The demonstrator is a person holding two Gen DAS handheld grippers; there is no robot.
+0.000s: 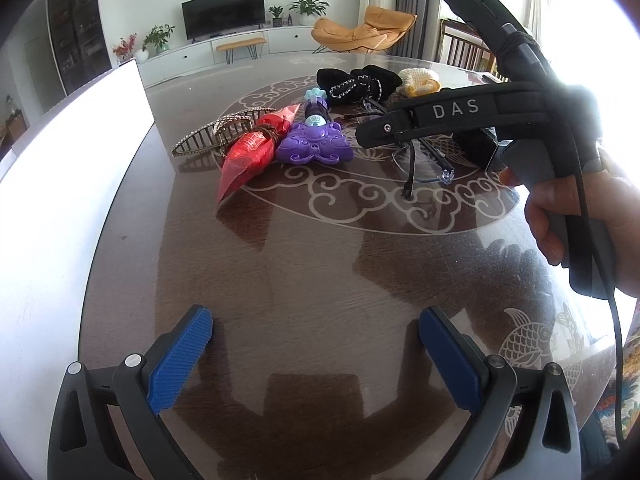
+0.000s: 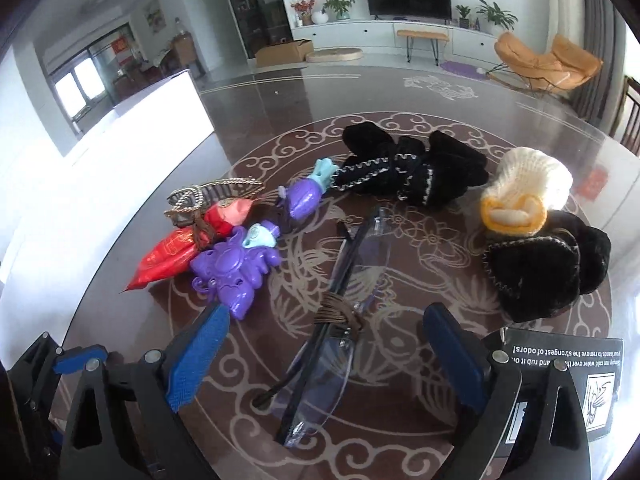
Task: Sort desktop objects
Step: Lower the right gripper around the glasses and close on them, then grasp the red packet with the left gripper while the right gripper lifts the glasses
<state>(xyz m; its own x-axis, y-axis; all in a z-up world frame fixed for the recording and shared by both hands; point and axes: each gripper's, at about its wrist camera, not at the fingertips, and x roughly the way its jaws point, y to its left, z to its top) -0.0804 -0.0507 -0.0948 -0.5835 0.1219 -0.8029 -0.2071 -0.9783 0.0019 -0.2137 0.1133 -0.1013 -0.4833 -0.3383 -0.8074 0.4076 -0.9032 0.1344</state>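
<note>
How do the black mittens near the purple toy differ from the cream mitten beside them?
The black mittens are dark with pale zigzag stitching; the cream mitten is off-white with an orange-yellow cuff. The black mittens look like a bundled pair tied together with cord; the cream mitten sits as one rounded lump. The black mittens lie nearer the purple toy; the cream mitten rests against another black knit piece. Both are soft knitwear on the table.

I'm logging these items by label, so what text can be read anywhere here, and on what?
"DAS": white letters on the right gripper's black body.
"...the strongest of odors!": upside down on the black box; the lines below it are only partly legible.
Red packet: faint print, too blurred to read.
Red signs in the room beyond: unreadable.
</note>
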